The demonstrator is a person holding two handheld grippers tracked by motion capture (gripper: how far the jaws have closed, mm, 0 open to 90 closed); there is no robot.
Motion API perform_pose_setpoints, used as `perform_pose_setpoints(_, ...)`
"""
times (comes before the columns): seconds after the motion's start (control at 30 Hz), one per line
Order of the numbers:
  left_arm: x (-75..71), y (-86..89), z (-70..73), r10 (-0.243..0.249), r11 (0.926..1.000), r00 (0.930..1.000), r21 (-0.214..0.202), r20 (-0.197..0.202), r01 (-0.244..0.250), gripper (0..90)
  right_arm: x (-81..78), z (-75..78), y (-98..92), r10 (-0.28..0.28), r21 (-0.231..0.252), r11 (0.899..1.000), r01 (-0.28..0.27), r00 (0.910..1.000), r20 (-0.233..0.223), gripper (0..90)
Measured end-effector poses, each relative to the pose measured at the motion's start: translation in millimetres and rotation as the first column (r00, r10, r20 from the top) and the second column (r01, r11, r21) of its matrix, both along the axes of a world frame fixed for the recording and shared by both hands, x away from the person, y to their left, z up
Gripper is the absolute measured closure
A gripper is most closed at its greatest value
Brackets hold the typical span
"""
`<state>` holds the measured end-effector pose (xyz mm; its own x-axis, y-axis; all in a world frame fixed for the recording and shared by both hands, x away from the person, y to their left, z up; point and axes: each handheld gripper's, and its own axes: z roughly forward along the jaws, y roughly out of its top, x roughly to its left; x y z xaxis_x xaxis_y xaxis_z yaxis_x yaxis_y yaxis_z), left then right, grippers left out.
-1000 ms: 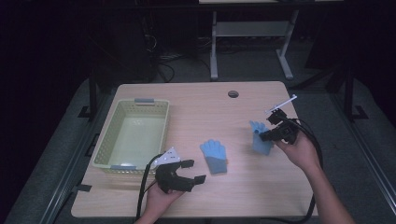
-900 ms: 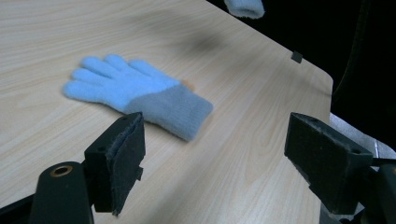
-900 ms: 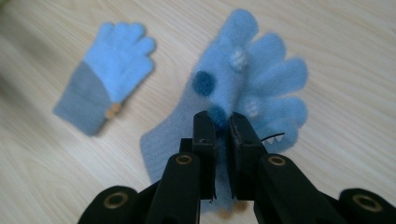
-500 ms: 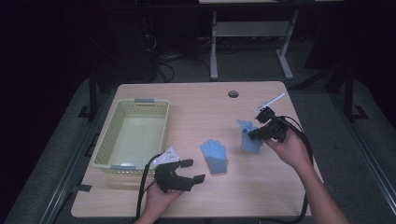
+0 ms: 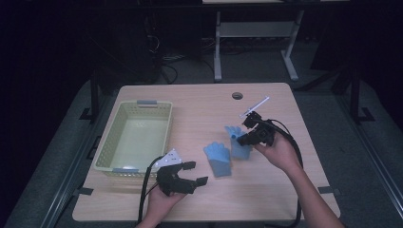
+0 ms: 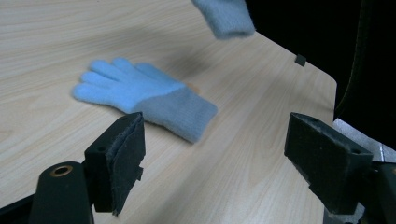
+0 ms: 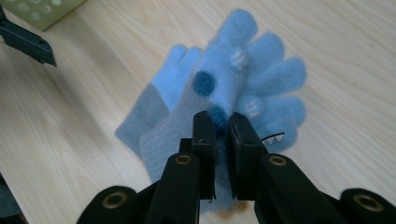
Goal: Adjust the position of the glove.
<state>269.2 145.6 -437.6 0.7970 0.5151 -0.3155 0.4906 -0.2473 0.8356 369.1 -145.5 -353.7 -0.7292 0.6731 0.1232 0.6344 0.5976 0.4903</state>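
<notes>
The right hand-held gripper (image 7: 219,133) had its jaws pressed together on the knit of a spotted blue glove (image 7: 243,88), pinching it near the cuff so that the fingers hung free and the whole piece could be carried without dragging on the surface (image 5: 199,102). In the high view that glove (image 5: 236,142) sat just off the wood at mid-table, close beside its mate — a second blue glove (image 5: 218,159) lying flat, fingers pointing away from the person. The grip looked chosen for transport: a small bite of fabric, enough to lift, leaving the rest to dangle. The left hand-held gripper (image 5: 189,173) waited near the front edge with its jaws spread wide and nothing between them; in its own view the flat glove (image 6: 140,95) lay ahead of the pads, so it seemed poised to take that one. The pale green basket (image 5: 105,142) stood at the left of the surface, apparently bare inside, the likely place for both gloves. Against the earlier frames, the right hand had carried its glove from nearer the right side in toward the centre, closing on the flat glove, while the left hand-held gripper had kept its place and its spread — and the flat glove and basket had not shifted.
</notes>
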Motion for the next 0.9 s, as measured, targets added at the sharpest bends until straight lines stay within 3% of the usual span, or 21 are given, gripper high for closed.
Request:
perform_pose_setpoints(0.4,-0.7,-0.8,-0.5,0.002,1.0000,1.0000,-0.001,-0.004,-0.002,20.3,2.3,-11.7,32.0,0.076,-0.011,0.997,-0.076,0.9966,-0.032,82.4)
perform_pose_setpoints(0.9,-1.1,-2.0,-1.0,-0.002,1.0000,1.0000,-0.008,-0.005,0.002,20.3,8.6,-33.9,57.4,0.168,-0.070,0.983,-0.172,0.9835,-0.068,81.9)
